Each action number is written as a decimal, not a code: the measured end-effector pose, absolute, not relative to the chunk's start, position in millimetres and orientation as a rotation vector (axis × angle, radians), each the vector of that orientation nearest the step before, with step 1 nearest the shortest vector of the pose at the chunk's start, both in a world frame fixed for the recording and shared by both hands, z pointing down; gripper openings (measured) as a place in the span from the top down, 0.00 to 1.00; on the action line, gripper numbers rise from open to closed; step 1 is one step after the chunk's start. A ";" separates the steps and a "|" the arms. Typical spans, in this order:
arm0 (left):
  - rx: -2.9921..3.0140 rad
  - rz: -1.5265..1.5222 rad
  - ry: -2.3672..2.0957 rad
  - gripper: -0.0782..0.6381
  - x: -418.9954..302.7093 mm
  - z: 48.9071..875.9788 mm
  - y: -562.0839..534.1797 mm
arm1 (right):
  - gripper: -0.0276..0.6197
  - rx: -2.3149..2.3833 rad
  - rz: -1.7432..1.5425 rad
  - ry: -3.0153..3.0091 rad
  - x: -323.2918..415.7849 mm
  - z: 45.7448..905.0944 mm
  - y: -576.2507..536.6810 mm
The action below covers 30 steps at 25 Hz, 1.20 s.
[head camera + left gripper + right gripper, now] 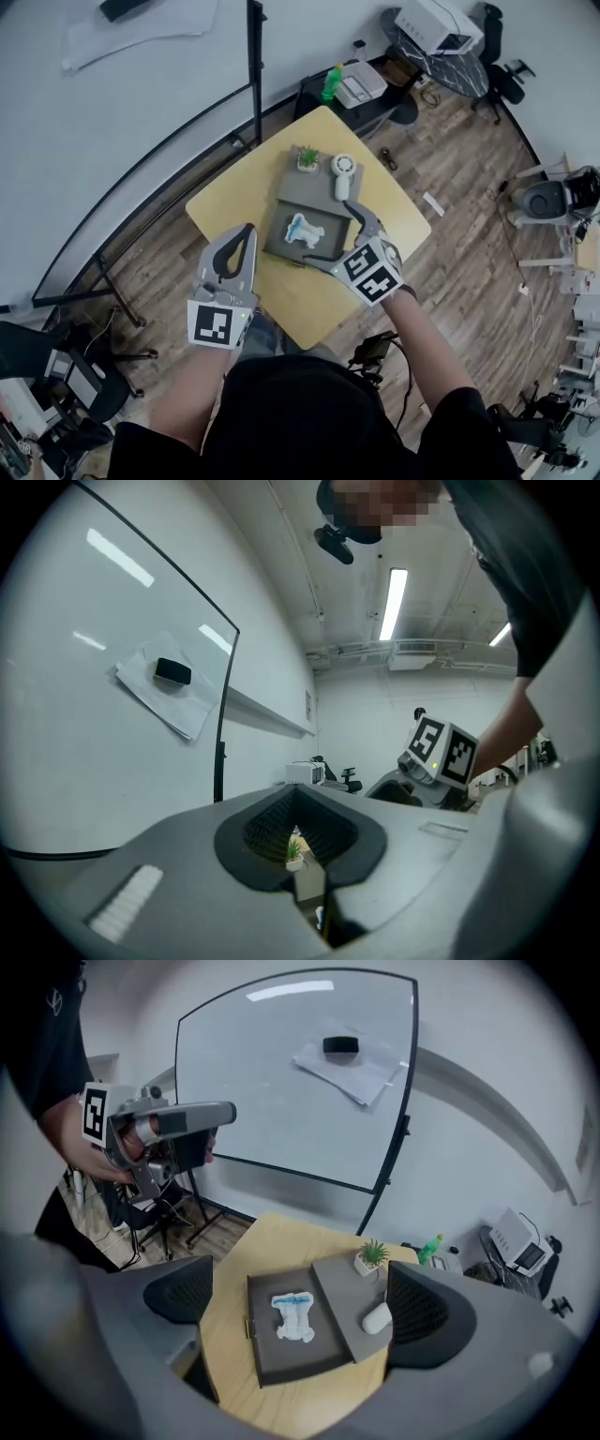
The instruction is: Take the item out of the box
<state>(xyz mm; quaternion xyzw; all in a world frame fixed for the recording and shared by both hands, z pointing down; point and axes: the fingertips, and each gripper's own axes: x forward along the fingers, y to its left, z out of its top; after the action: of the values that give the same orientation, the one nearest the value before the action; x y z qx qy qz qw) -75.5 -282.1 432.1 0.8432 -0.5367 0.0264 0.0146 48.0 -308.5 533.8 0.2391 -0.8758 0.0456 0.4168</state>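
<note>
While right tool gapes | item in box | left tool closed

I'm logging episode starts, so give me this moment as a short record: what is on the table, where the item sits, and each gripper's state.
surface: yellow table
box: grey box, open, on the table
item: white-and-blue item, lying flat in the box's open tray
on the box's raised panel: small potted plant; white object
left gripper: jaws together, empty, left of the box
right gripper: jaws apart, empty, above the box, clear of the item
task status: item not yet taken out
</note>
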 end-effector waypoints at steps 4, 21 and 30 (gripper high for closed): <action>2.605 0.085 -1.676 0.89 -76.4 438.0 -283.9 | 0.05 0.501 0.106 -2.113 42.8 560.7 -314.2; 2.510 0.125 -1.725 0.89 -95.9 471.8 -284.6 | 0.09 0.218 0.147 -1.798 39.1 682.0 -330.6; 2.469 0.158 -1.713 0.89 -101.9 489.4 -284.4 | 0.19 0.167 0.208 -1.711 41.1 733.0 -336.4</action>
<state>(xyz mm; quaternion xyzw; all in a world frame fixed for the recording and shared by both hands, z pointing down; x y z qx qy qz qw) -101.9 -284.4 489.4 0.8187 -0.5680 0.0523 0.0661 41.1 -336.4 733.0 0.0733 -0.7526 0.0914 0.6479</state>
